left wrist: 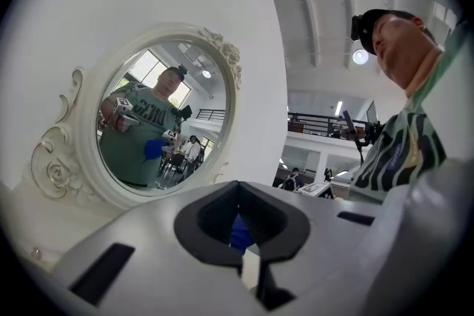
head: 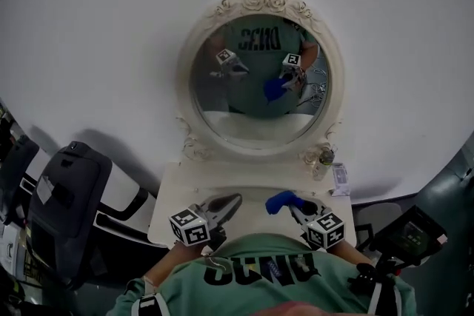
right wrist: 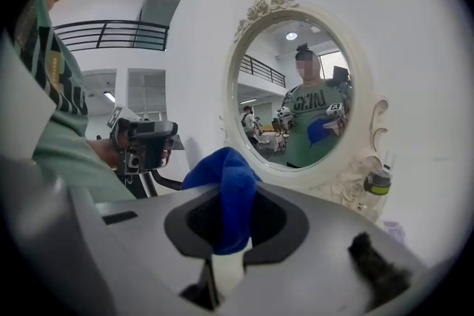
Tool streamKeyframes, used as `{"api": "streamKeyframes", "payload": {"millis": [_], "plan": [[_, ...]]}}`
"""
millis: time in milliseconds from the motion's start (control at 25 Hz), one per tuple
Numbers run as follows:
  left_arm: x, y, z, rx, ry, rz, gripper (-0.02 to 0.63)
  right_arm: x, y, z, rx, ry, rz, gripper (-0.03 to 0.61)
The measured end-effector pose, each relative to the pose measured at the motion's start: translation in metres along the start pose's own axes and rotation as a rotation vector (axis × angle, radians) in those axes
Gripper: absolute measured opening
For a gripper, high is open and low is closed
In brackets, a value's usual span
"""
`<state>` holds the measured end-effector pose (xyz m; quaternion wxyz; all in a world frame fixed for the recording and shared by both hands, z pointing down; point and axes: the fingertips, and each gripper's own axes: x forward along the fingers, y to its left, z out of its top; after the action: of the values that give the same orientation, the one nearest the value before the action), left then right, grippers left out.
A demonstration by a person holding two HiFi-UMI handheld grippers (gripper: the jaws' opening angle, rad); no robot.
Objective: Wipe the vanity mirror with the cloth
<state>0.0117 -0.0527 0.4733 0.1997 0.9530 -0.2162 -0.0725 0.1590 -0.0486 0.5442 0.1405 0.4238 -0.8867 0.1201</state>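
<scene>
Vanity mirror [head: 259,81], right claw [right wrist: 231,251] clenched on cloth [right wrist: 226,185], left claw [left wrist: 248,255] clenched empty, bottle [right wrist: 377,185] beside frame in right gripper view

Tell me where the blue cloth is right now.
The blue cloth is pinched in the right tool, right of centre in the head view, held over the vanity top just below the oval mirror.

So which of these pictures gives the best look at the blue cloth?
The right gripper view: the blue cloth sits large and centred, pinched by the right gripper. The head view shows a small blue bunch, plus its reflection in the mirror. The left gripper view catches only a blue sliver.
</scene>
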Motion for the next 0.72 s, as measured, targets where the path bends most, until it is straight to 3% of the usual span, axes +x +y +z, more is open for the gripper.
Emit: {"api": "streamKeyframes", "payload": {"millis": [200,400,720], "plan": [[0.005,0.007,0.018,0.048,-0.025,0.051,0.009,0.003,-0.025,0.021,-0.005,-0.051,0.008,0.048],[-0.006,0.015,0.023,0.049,-0.022,0.081,0.009,0.017,0.003,0.032,-0.058,-0.061,0.069,0.048],[-0.002,0.02,0.025,0.04,-0.023,0.069,0.009,0.027,0.014,0.032,-0.098,-0.039,0.096,0.048]]}}
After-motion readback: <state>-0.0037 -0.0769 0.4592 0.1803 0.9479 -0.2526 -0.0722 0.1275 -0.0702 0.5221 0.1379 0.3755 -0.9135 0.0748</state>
